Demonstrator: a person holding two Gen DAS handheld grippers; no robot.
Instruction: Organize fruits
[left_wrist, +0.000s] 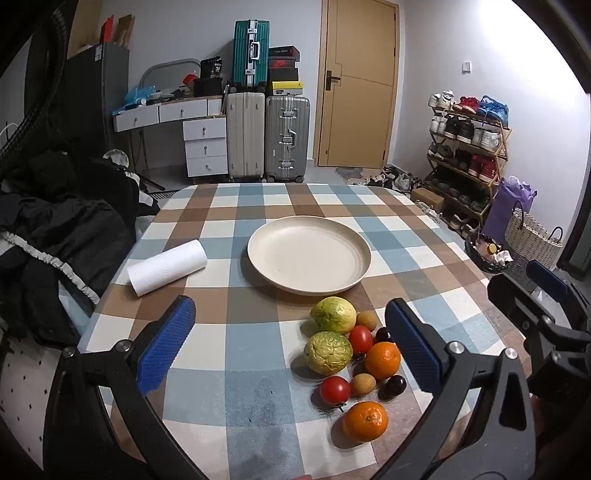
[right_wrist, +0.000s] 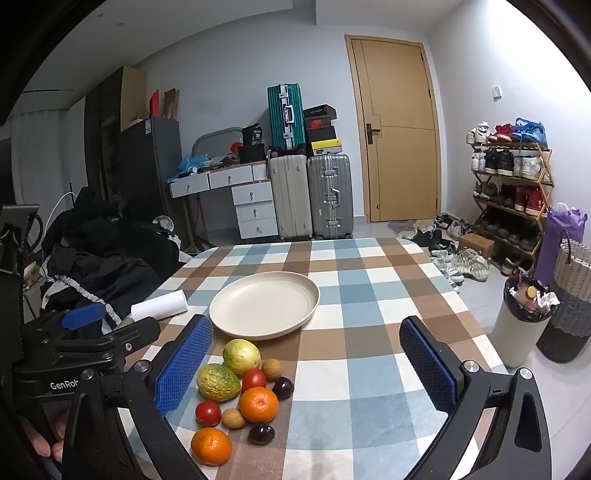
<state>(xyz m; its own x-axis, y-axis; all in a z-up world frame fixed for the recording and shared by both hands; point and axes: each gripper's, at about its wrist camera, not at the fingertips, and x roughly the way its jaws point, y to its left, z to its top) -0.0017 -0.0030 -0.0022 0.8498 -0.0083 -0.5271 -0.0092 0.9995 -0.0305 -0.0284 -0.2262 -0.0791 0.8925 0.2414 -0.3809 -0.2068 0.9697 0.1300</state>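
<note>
Both claws hang above the near edge of the table (left_wrist: 229, 229) with jaws wide apart and nothing between them: the left gripper (left_wrist: 291, 339) and the right gripper (right_wrist: 306, 360). The fruits (left_wrist: 354, 354) lie in a tight cluster at the near right of the checked cloth: two oranges, two tomatoes, two green-yellow guavas, two small brown fruits and two dark plums, many of them touching. Just beyond sits the empty plate (left_wrist: 258, 254), and a paper roll (left_wrist: 166, 267) lies to its far left. Nothing seems sorted yet. A good start is probably an outer fruit such as the nearest orange (left_wrist: 365, 421); close gently around its middle so neighbours do not roll, then set it down on the plate.
</note>
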